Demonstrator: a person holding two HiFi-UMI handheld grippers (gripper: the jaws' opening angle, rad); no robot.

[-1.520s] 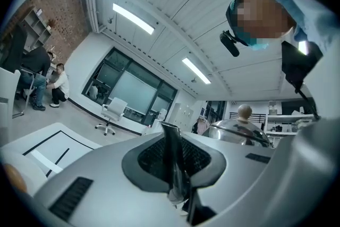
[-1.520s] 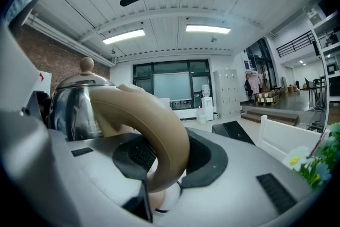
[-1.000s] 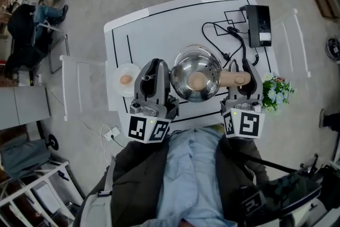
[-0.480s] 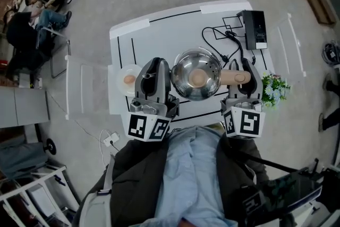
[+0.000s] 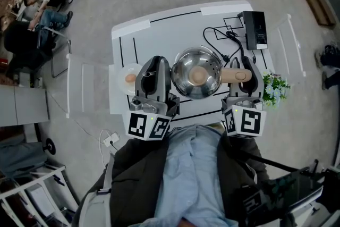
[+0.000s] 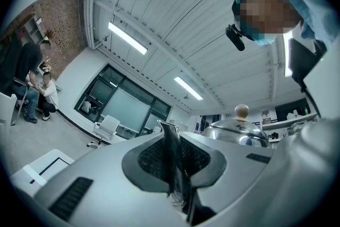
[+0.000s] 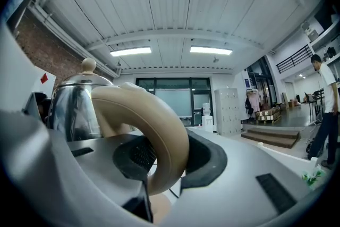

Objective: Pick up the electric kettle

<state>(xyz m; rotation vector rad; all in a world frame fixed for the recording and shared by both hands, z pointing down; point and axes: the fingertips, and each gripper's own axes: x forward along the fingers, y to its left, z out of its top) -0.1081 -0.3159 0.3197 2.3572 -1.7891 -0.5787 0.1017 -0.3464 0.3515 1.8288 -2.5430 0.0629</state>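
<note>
Essentially nothing in the grip changes over the last second: the electric kettle [image 5: 197, 73] stays at the same spot over the worktop [image 5: 159, 34], and only the head view drifts slightly, so the worktop sits a little differently in the picture. The right claw [image 5: 245, 69] remains clamped on the beige handle [image 7: 159, 135] at the kettle's 3 o'clock, pads pressing on both sides of the loop. The left claw [image 5: 156, 65] remains nearly closed at the kettle's 9 o'clock on a thin dark upright piece [image 6: 172, 159], judged to be the spout. Both grasps are therefore established and steady, so the lift is either pending or only just under way; whether the kettle's base is clear of the worktop cannot be determined. Count: one kettle with one lid knob [image 5: 197, 77]; two claws; one small dish [image 5: 123, 70] at 9 o'clock carrying one egg-like item [image 5: 130, 78]; one black power unit [image 5: 255, 29] at 1 o'clock with one cable [image 5: 212, 42]; one bunch of flowers [image 5: 275, 90] at 4 o'clock.
</note>
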